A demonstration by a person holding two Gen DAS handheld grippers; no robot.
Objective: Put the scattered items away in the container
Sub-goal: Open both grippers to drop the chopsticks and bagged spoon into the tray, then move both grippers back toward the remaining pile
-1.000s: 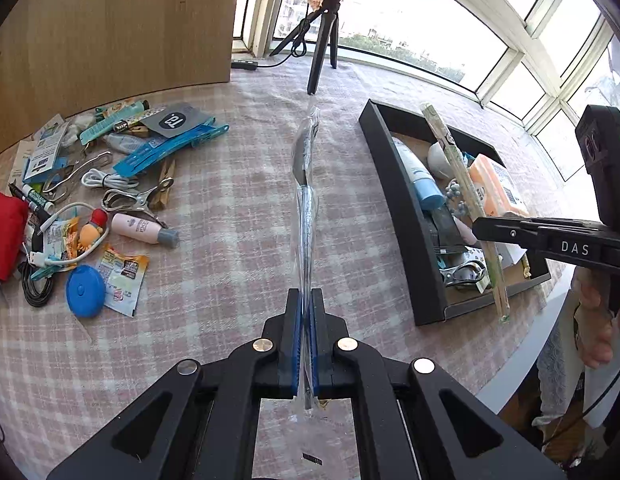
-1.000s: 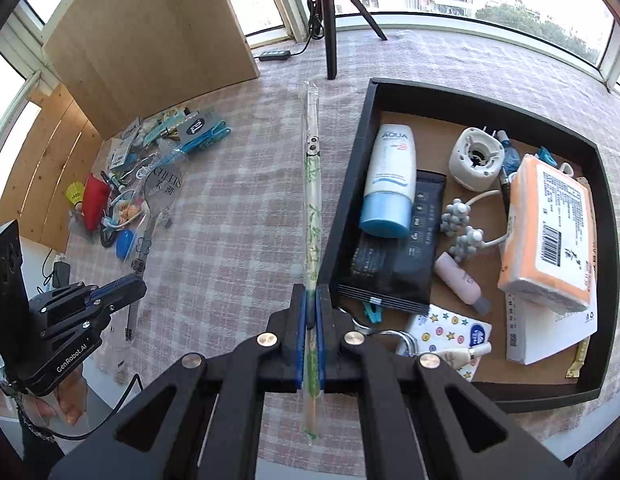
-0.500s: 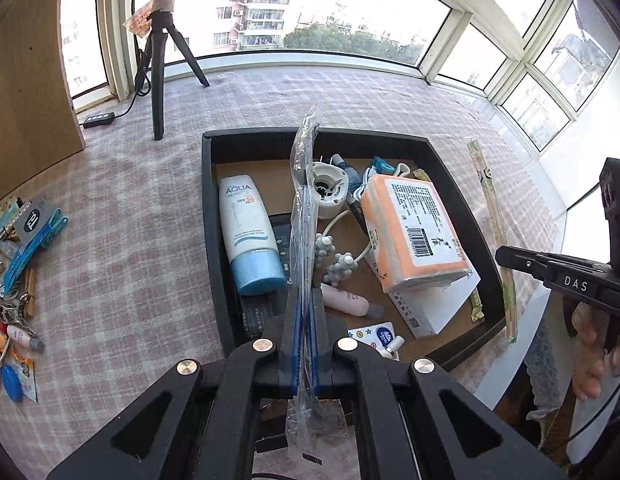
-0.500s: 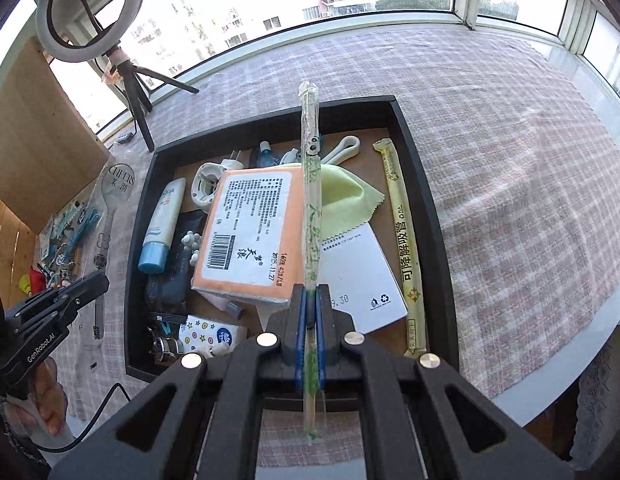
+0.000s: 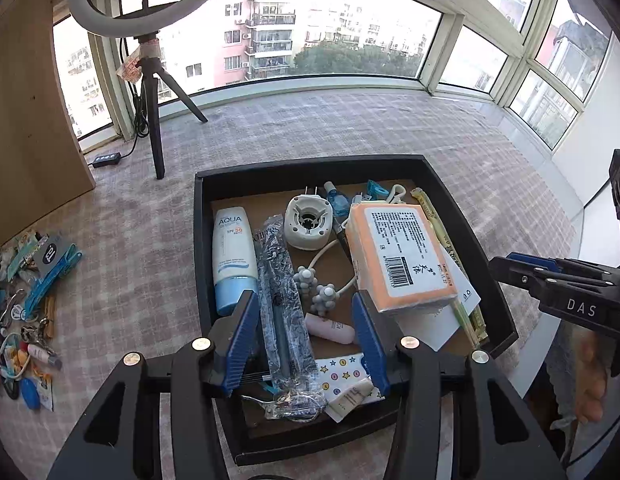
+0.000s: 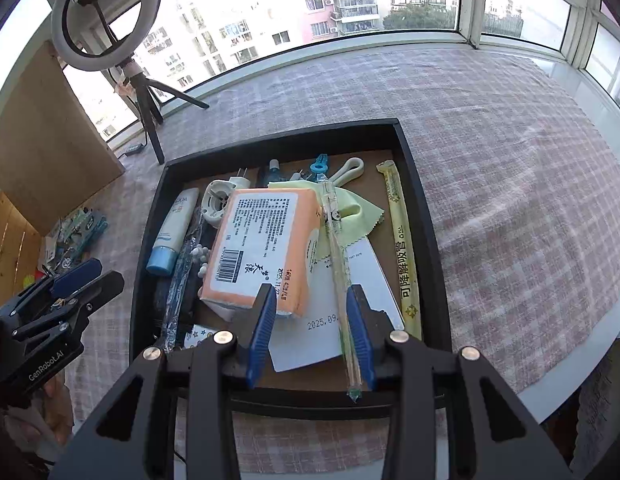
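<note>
Both hand-held grippers hung over the black container (image 5: 465,216) on the checked counter (image 5: 158,240); the left hand-held gripper (image 5: 306,338) had just been opening, its jaws wide, and the clear-wrapped dark utensil (image 5: 280,296) lay in the container between them, beside the sunscreen tube (image 5: 234,256); the right hand-held gripper (image 6: 311,330) had just been opening too, and the long clear-wrapped stick (image 6: 337,256) leaned against its right pad, lying across the orange tissue pack (image 6: 262,248); the remaining clutter (image 5: 26,300) sat well apart to the left.
</note>
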